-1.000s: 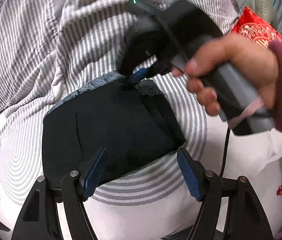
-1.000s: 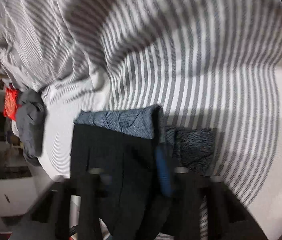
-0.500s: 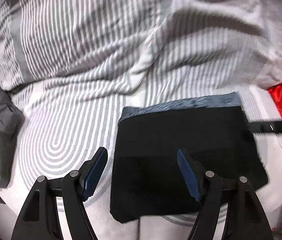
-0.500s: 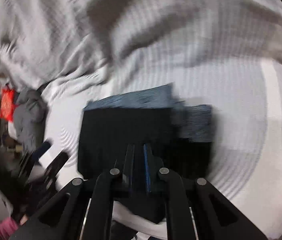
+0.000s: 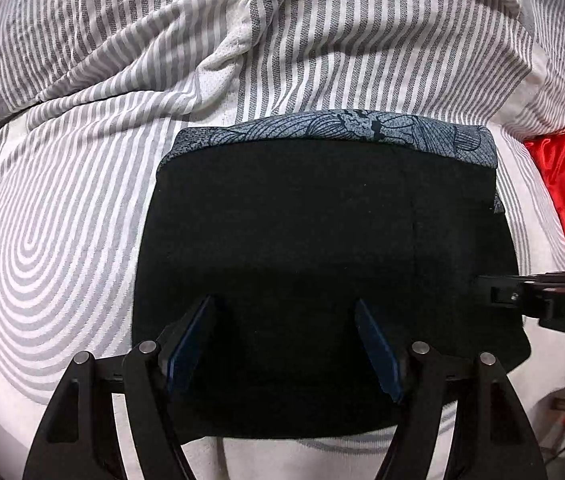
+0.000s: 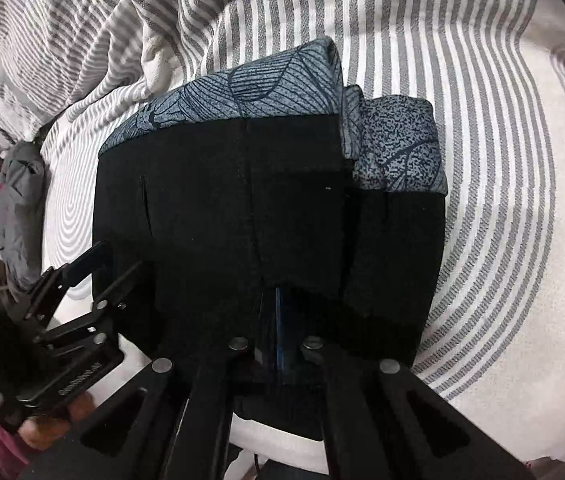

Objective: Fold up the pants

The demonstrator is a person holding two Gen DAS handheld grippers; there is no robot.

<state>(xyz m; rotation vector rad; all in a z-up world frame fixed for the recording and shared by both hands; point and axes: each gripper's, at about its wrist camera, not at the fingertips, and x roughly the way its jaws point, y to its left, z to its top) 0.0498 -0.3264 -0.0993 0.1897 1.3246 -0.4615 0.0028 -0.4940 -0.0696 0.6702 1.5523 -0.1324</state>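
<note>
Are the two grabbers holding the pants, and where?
The left gripper is open over the pants, holding nothing. The right gripper is shut at their near edge; whether it pinches cloth cannot be told.

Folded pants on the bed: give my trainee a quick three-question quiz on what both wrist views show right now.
1. True or false: the left claw stands open above the black pants.
2. What does the right claw look like? A) wide open B) shut
3. What pattern has the bedsheet under the pants?

Key: 1 true. 2 B; whether fabric is pinched is unclear. 3 grey and white stripes.
</note>
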